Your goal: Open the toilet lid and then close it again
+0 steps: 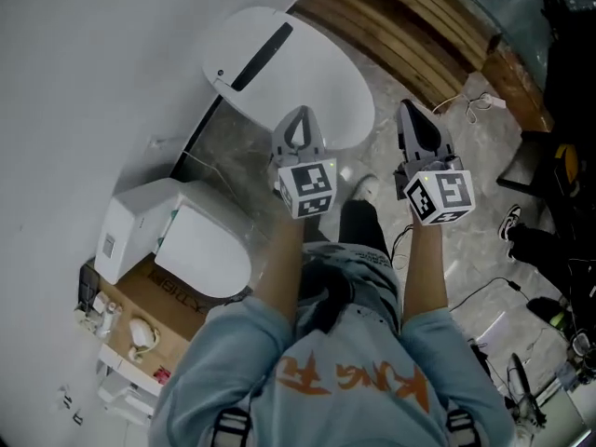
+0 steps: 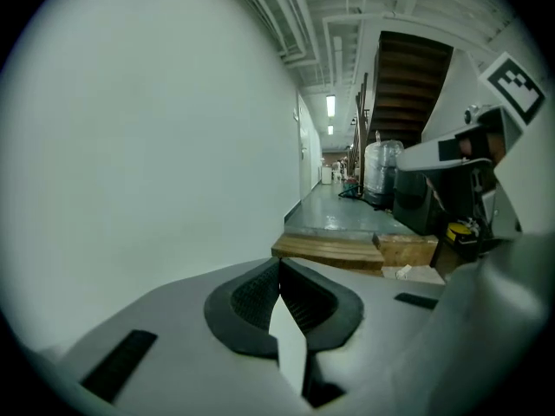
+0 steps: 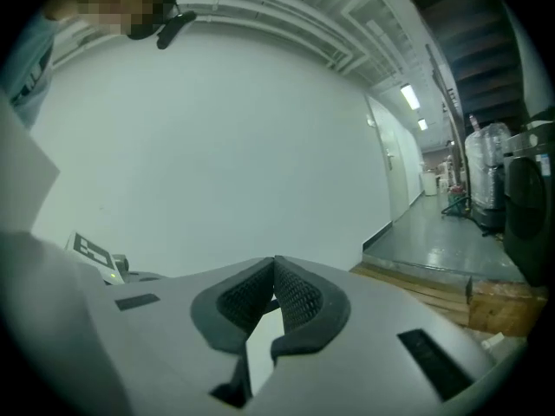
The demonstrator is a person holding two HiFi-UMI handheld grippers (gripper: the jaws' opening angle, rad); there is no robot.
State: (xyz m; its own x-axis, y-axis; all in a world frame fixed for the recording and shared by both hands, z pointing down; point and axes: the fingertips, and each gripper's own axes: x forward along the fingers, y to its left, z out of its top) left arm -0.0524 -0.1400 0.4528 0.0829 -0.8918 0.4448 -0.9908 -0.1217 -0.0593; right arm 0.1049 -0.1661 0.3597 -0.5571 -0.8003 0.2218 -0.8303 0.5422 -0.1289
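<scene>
A white toilet point(image 1: 298, 73) with a black stripe on its back stands against the wall at the top of the head view, its lid down flat. My left gripper point(image 1: 300, 115) hovers over the lid's near edge, jaws shut and empty. My right gripper point(image 1: 410, 110) hangs to the right of the bowl over the floor, also shut and empty. In the left gripper view the closed pads point(image 2: 260, 297) face a white wall and a long corridor, and the right gripper's marker cube point(image 2: 520, 85) shows at the right. The right gripper view has its pads point(image 3: 299, 297) closed before the same wall.
A second white toilet point(image 1: 200, 250) with a tank stands at the lower left beside a cardboard box point(image 1: 154, 315). Wooden boards point(image 1: 410, 35) lie beyond the first toilet. Cables and a shoe point(image 1: 510, 220) lie on the floor at right. My legs stand below the grippers.
</scene>
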